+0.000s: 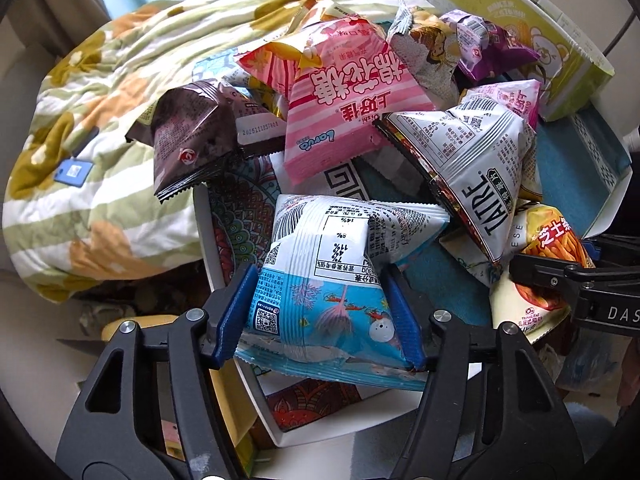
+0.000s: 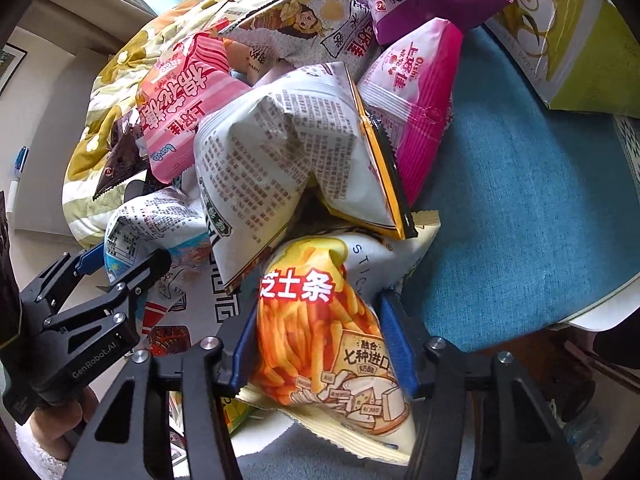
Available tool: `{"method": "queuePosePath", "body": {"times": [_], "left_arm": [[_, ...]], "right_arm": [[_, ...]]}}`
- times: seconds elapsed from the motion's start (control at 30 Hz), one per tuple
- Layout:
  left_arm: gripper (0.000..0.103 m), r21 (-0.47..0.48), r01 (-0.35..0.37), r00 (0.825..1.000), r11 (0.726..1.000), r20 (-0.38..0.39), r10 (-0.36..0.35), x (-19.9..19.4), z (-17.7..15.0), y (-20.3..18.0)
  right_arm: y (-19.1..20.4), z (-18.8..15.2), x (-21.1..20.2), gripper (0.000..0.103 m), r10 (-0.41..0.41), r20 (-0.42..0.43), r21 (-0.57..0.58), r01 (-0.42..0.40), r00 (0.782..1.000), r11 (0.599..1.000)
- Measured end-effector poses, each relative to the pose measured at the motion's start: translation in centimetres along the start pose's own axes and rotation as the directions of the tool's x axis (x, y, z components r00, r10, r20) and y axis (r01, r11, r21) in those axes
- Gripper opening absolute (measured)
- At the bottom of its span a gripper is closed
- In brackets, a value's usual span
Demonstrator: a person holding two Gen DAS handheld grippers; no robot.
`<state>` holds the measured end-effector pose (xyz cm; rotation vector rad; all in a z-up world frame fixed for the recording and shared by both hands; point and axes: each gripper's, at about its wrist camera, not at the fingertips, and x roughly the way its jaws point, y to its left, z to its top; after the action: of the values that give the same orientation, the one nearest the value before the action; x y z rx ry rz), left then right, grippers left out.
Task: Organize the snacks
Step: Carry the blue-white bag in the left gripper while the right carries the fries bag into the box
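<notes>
Here, in the left wrist view, the left gripper is clamping its blue pads on a blue and white snack bag at the near edge of the pile, while a pink striped bag and a brown bag are lying farther off beside a flowered blanket. In the right wrist view, the right gripper is squeezing an orange cheese stick bag near the camera, a white printed bag is resting just beyond it on the heap, and a teal cloth is showing to the right.
</notes>
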<state>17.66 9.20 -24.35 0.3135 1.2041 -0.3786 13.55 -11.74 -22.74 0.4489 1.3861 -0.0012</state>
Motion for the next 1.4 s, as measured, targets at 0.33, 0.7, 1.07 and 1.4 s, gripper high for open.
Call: {"method": "queuePosePath", "body": {"times": [0.33,0.7,1.07,1.4], "left_arm": [[0.06,-0.084,-0.051,0.998,0.995,0.023,0.053,-3.3,-1.7,-2.5],[0.059,-0.234,-0.14,0.985,0.962,0.067,0.16,-8.4,-2.4,-5.7],[0.059,-0.287,-0.147,0.951,0.946,0.222,0.215,-13.9,3.3,-13.4],[0.059,-0.206,-0.09,0.922,0.974,0.352,0.16,-15.6,15.3,-20.8]], "right_arm": [[-0.8,-1.3,-1.2,0.048,0.002,0.048,-0.011,-0.002,0.999,1.0],[-4.2,-2.0,-4.9,0.047,0.021,0.105,-0.087,-0.011,0.994,0.996],[-8.8,-0.1,-12.9,0.047,0.073,0.236,-0.246,-0.013,0.969,0.969],[-13.1,6.9,-20.6,0.047,0.082,0.393,-0.339,0.062,0.916,0.939]]}}
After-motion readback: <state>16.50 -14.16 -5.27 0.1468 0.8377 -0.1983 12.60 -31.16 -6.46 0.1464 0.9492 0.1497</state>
